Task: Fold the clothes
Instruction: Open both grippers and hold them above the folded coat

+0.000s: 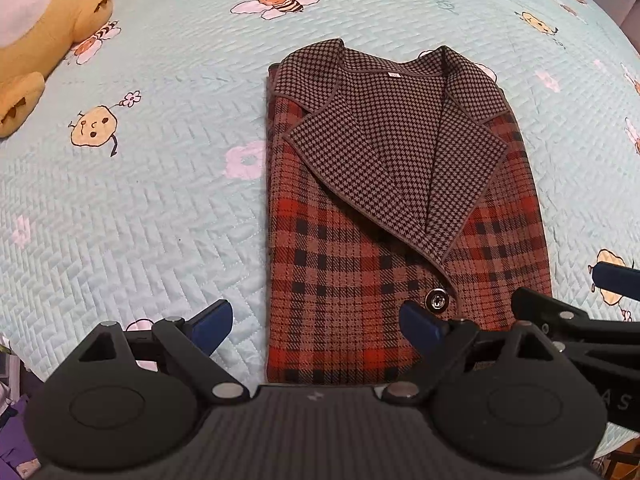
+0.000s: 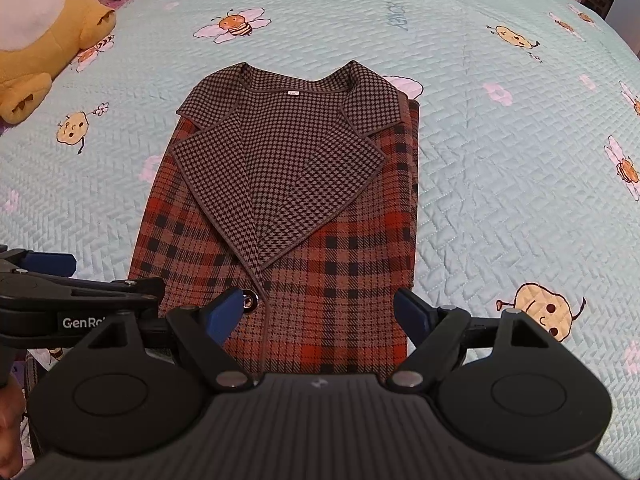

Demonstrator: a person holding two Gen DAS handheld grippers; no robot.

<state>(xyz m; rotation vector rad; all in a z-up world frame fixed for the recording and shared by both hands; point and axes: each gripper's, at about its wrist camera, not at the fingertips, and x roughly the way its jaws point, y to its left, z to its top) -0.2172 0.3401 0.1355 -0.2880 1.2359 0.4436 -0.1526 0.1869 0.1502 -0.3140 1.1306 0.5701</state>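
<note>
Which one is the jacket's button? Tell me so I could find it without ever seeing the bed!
Find the bed with its light blue bee quilt; a red plaid jacket lies folded in the middle. Follow the dark checked lapels down to where they meet. There sits the button, the only round, shiny thing on the cloth.

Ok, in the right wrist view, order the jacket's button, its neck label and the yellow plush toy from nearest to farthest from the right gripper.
1. Button: beside the right gripper's left fingertip, on the plaid front.
2. Neck label: straight ahead, at the collar.
3. Yellow plush toy: far left corner of the bedspread.
</note>
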